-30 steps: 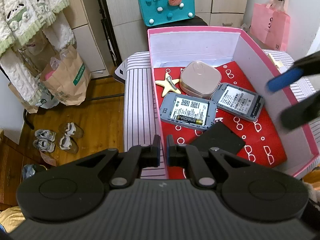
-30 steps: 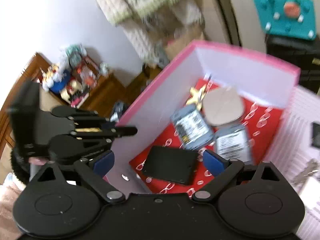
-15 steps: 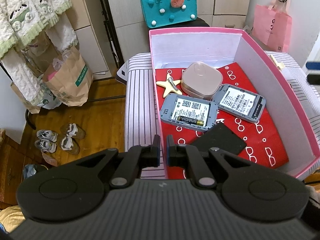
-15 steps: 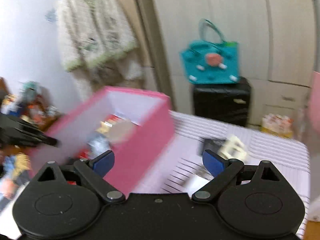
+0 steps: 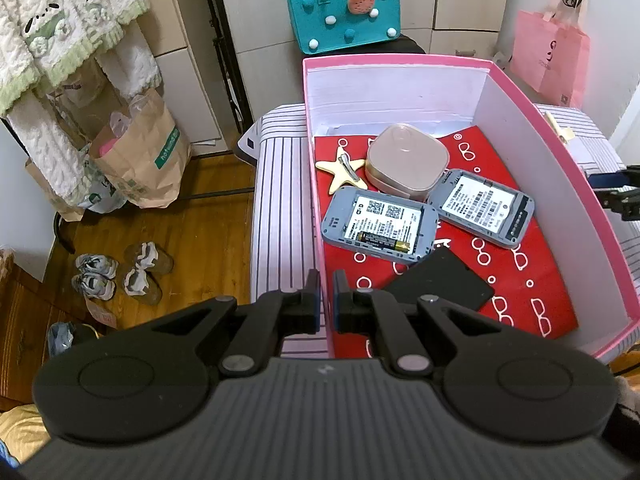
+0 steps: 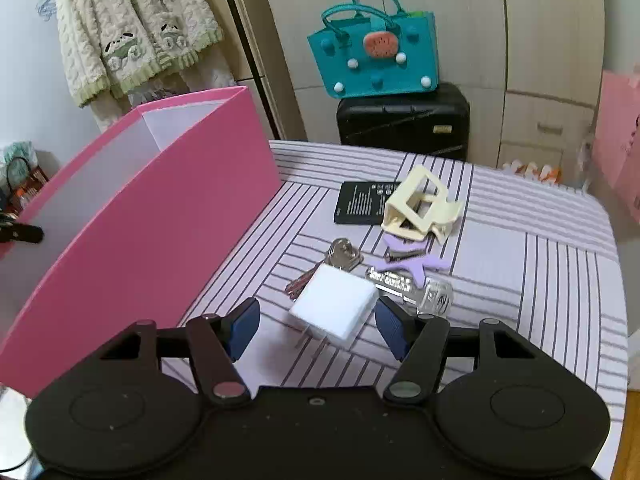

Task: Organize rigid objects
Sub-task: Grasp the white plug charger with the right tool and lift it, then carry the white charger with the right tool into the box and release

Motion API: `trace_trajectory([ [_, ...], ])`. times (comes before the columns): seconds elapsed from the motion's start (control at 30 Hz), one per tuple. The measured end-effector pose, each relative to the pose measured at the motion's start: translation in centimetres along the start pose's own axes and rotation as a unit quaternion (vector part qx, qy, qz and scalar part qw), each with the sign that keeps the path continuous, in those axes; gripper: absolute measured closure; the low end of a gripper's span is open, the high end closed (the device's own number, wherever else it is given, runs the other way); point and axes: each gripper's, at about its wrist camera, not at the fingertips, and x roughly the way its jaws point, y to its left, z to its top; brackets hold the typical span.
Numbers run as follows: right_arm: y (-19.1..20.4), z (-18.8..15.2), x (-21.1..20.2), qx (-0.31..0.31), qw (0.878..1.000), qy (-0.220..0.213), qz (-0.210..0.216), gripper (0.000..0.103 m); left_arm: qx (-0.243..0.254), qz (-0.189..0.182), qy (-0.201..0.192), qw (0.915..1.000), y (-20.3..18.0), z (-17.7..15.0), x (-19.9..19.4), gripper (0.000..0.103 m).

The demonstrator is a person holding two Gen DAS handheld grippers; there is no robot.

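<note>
My left gripper (image 5: 327,305) is shut on the left wall of the pink box (image 5: 400,88). Inside on red paper lie a star clip (image 5: 342,170), a pink case (image 5: 406,162), two grey devices (image 5: 378,228), an AA battery (image 5: 384,240) and a black card (image 5: 438,284). My right gripper (image 6: 316,330) hangs low over the striped table outside the pink box (image 6: 160,216). Its jaws are closing around a white charger block (image 6: 334,306), and the pads stand apart from it.
Beyond the charger lie keys (image 6: 342,254), a clear item (image 6: 416,290), a purple star clip (image 6: 408,262), a cream hair claw (image 6: 420,208) and a black battery (image 6: 362,202). A teal bag (image 6: 372,60) sits on a black case behind the table.
My right gripper swung out of the box to the right and down onto the striped table, its jaws narrowing around the white charger. The left gripper and box stayed still.
</note>
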Motion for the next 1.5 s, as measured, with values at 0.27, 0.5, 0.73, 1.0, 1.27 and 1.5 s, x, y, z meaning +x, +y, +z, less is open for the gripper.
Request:
trace_trajectory([
  [0.27, 0.5, 0.0, 1.3, 0.000, 0.999, -0.001, -0.053, 0.035, 0.003, 0.002, 0.000, 1.0000, 0.0, -0.1, 0.0, 0.098],
  [0.5, 1.9, -0.4, 2.5, -0.032, 0.997, 0.008, -0.073, 0.046, 0.007, 0.005, -0.004, 1.0000, -0.1, -0.4, -0.1, 0.098],
  [0.73, 1.5, -0.2, 1.9, -0.018, 0.997, 0.008, -0.077, 0.050, 0.013, 0.005, 0.000, 0.9999, -0.2, -0.6, 0.2, 0.098],
  [1.0, 1.2, 1.0, -2.9, 0.037, 0.999, -0.032, 0.000, 0.052, 0.014, 0.005, -0.007, 0.9999, -0.2, -0.9, 0.3, 0.099],
  [1.27, 6.9, 4.5, -7.7, -0.015, 0.990, -0.060, 0.124, 0.052, 0.007, -0.003, -0.007, 1.0000, 0.0, -0.9, 0.4, 0.098],
  [1.5, 14.6, 7.2, -5.9, -0.160, 0.976, 0.001, 0.146, 0.052, 0.032, 0.007, -0.009, 0.9994, -0.5, -1.0, 0.1, 0.099],
])
